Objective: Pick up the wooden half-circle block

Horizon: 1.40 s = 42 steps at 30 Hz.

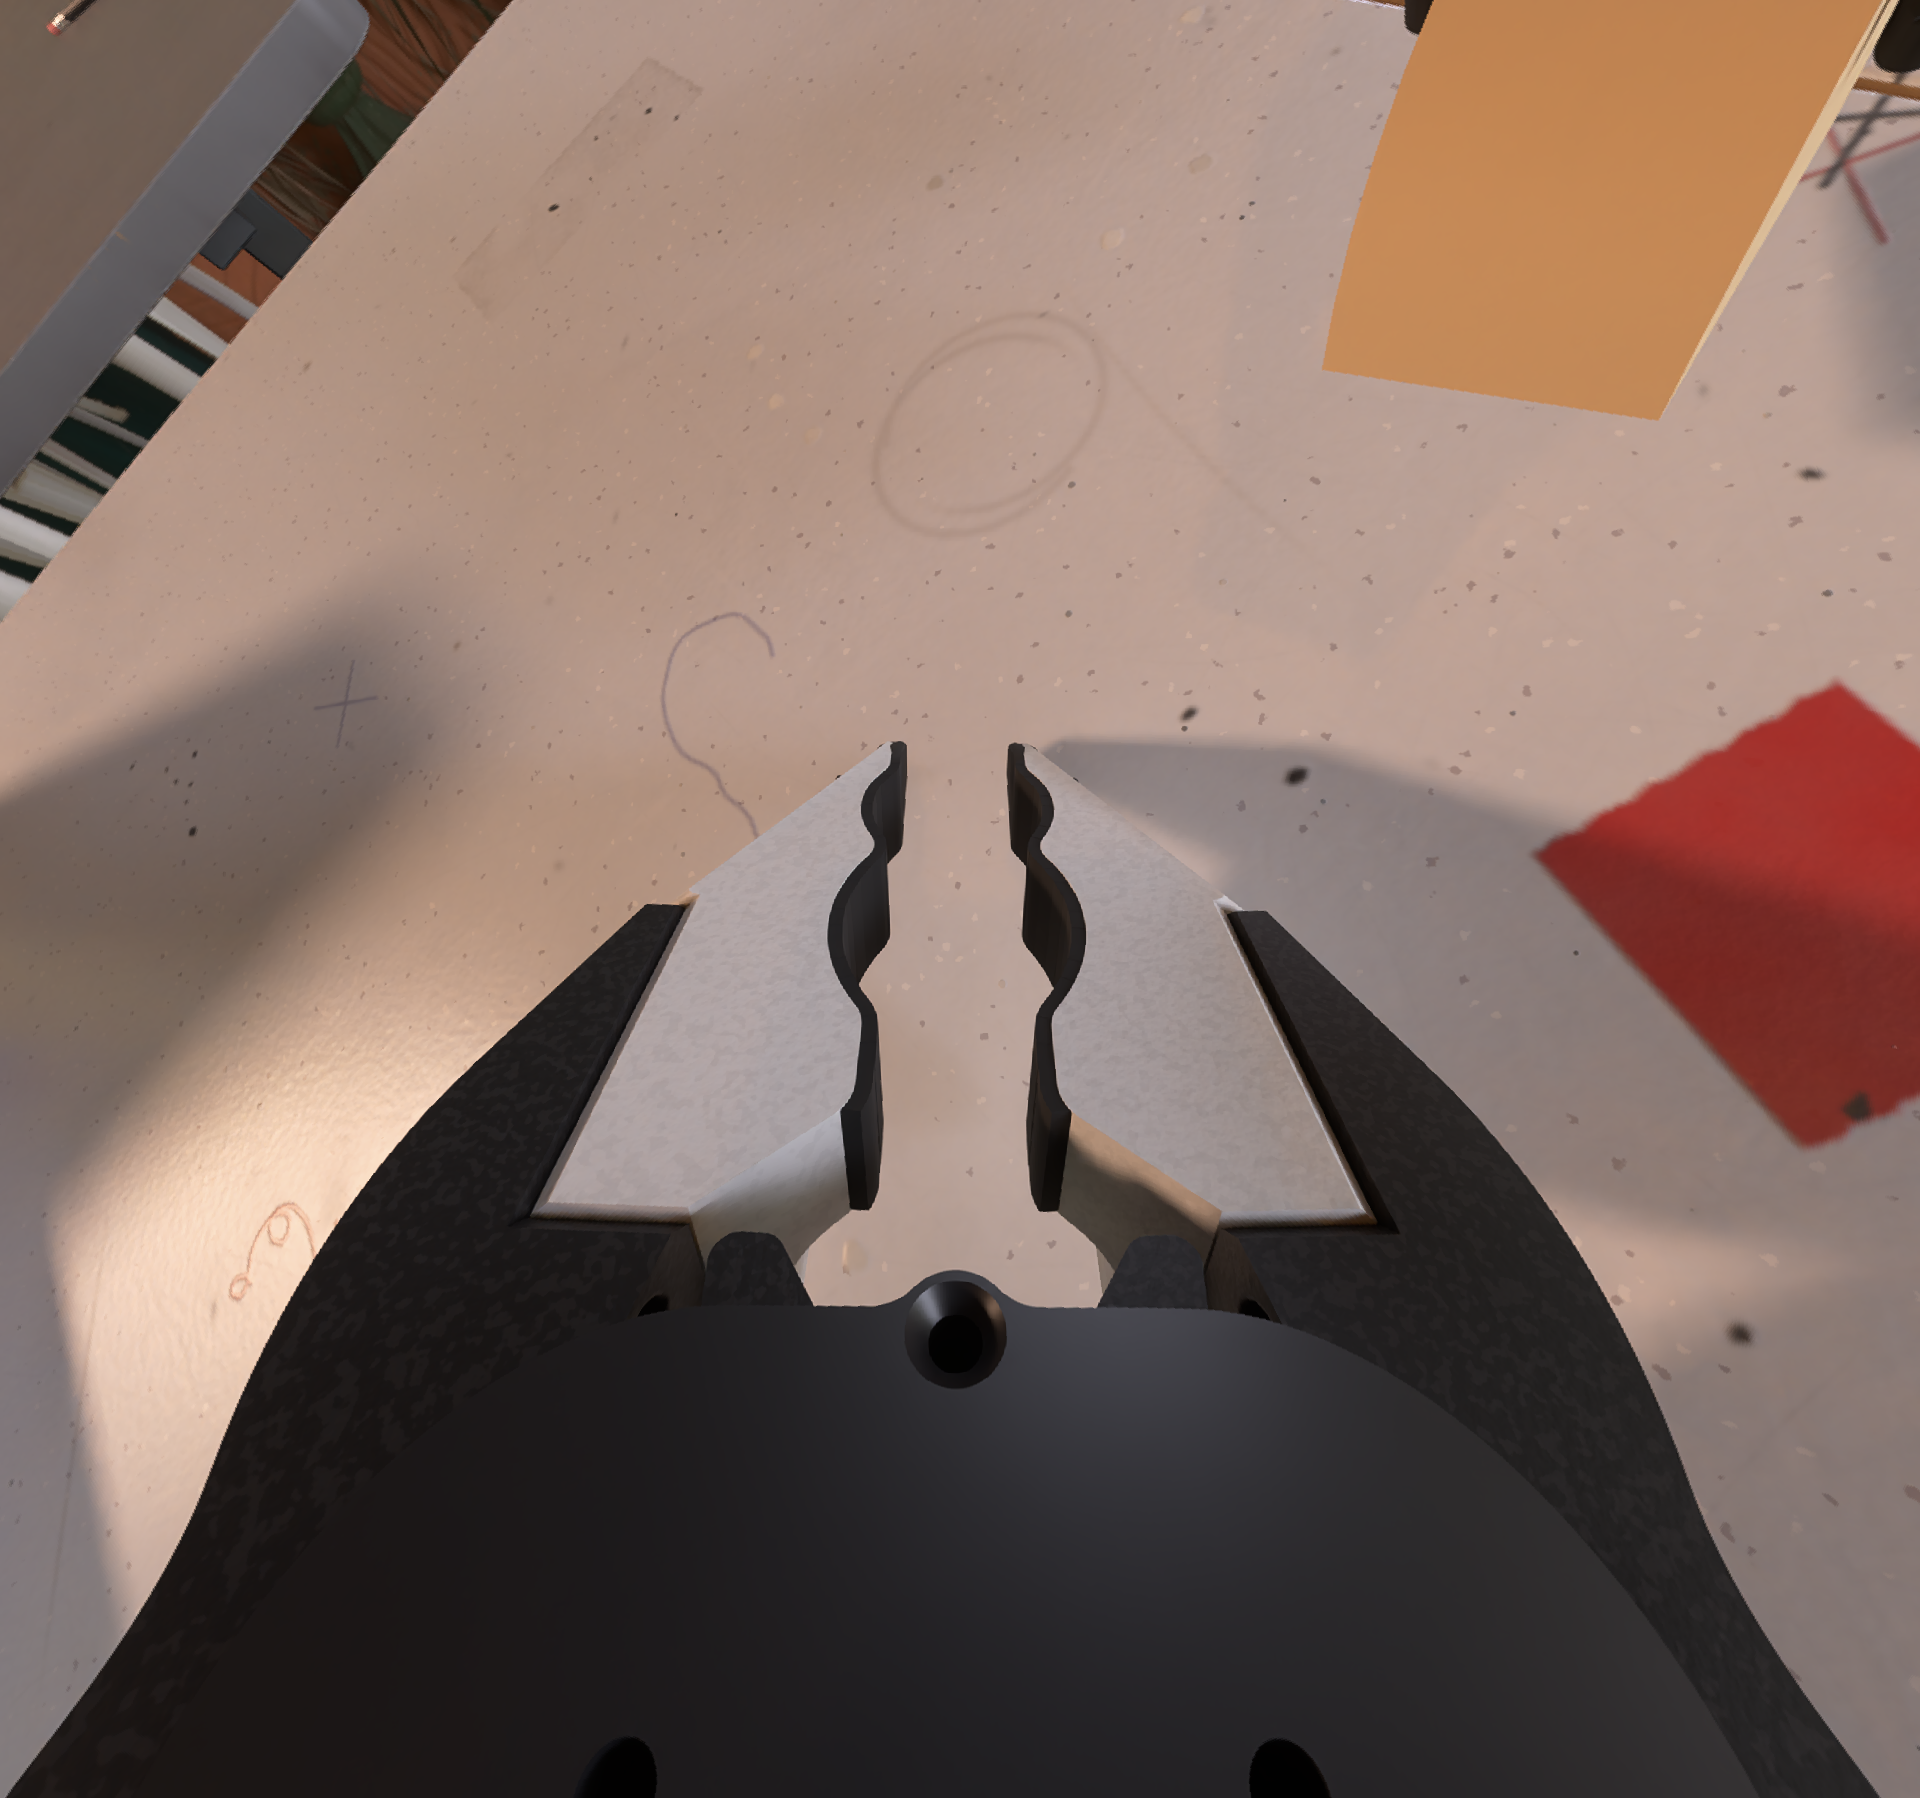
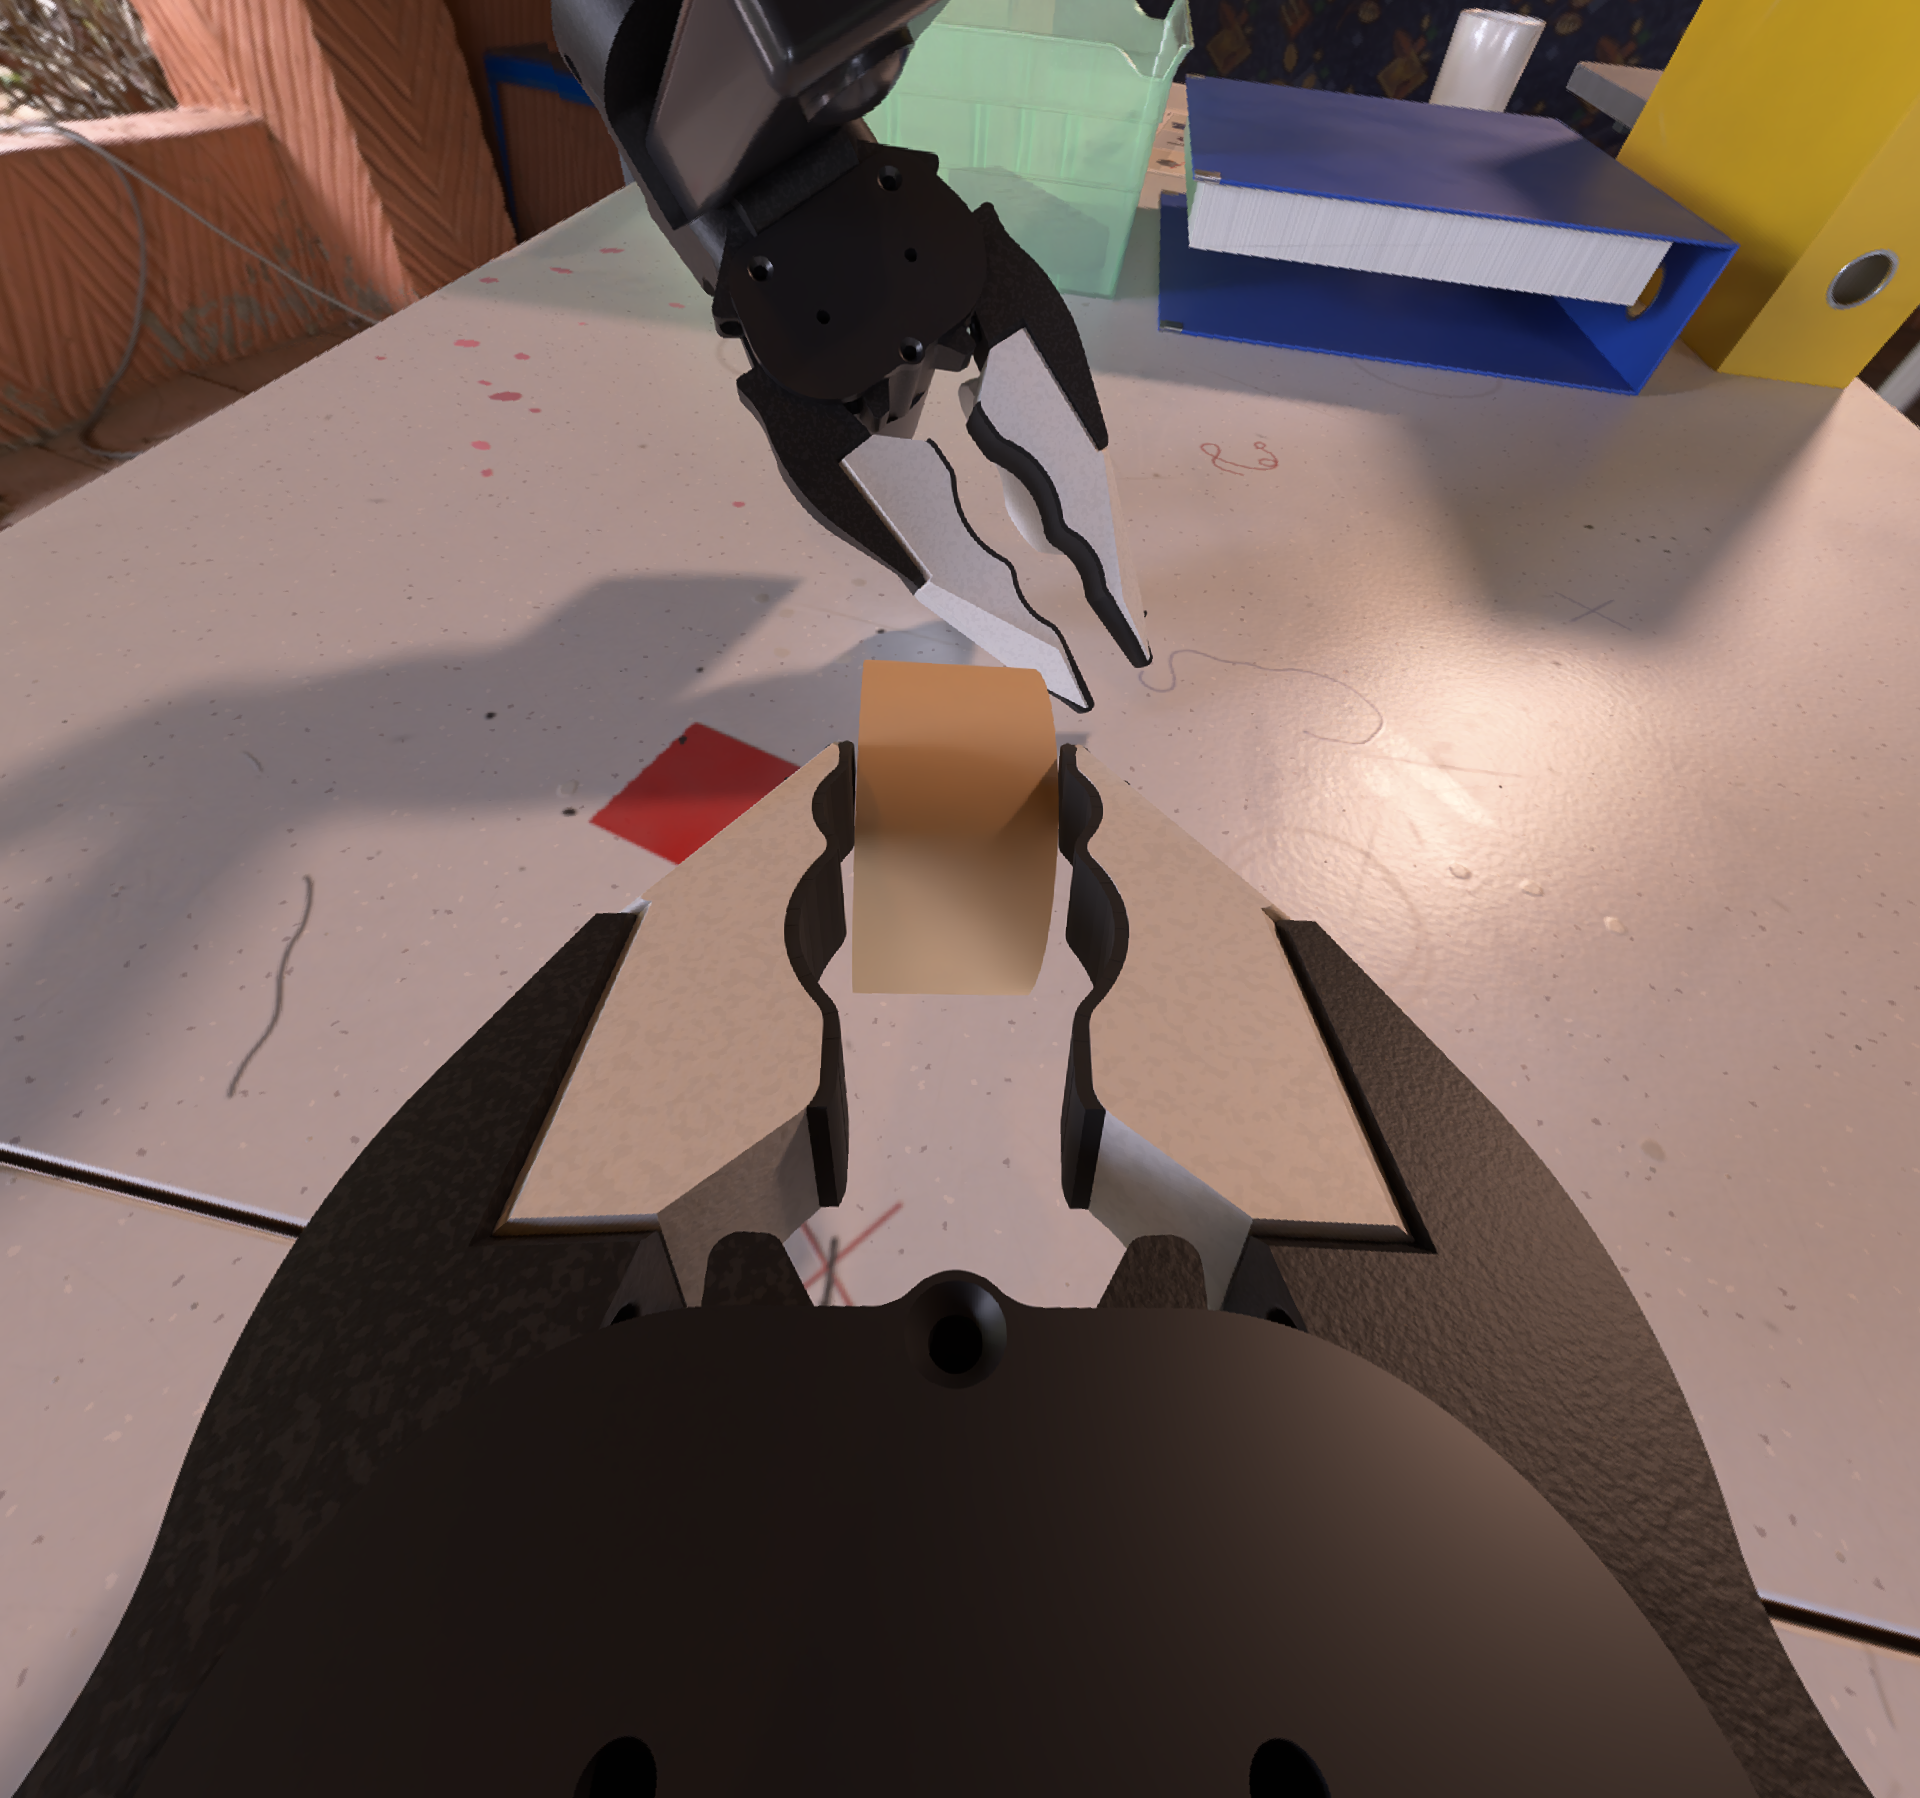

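Note:
The wooden half-circle block is tan with a curved face. My right gripper is shut on it, its fingertips pressing both flat sides, and holds it above the speckled table. The block also shows in the left wrist view at the upper right, lifted off the table. My left gripper hangs over the table with a narrow gap between its fingers and nothing in it. It also shows in the right wrist view, just beyond and to the right of the block, apart from it.
A red square lies flat on the table, also in the left wrist view. A green bin, a blue binder and a yellow binder stand at the far edge. A grey side table bears a pencil.

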Motion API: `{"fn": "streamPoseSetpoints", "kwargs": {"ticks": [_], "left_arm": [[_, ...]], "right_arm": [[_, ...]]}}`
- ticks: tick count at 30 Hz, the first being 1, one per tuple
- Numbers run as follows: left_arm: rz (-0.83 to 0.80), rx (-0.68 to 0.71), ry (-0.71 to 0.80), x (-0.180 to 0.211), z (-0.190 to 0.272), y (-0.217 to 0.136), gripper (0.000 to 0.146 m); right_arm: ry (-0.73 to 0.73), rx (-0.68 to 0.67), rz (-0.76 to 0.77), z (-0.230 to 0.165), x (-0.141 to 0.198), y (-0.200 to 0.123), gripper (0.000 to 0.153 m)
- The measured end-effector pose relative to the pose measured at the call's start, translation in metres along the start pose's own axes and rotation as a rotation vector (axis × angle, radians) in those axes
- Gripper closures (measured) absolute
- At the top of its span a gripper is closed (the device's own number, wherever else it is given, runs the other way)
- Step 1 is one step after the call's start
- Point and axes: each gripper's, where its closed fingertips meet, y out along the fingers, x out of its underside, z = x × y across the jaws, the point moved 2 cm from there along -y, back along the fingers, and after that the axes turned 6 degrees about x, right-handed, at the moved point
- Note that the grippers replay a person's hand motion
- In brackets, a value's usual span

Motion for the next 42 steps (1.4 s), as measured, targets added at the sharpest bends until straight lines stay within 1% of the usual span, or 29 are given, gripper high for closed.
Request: {"fn": "streamPoseSetpoints", "kwargs": {"ticks": [15,42], "left_arm": [[0.001,0.002,0.002,0.0,0.0001,0.0,0.128],[0.001,0.003,0.007,0.0001,0.0007,-0.0001,0.128]], "right_arm": [[0.019,0.017,0.017,-0.0026,-0.0039,-0.0025,0.114],[0.024,-0.016,0.025,-0.0049,-0.0003,-0.0023,0.114]]}}
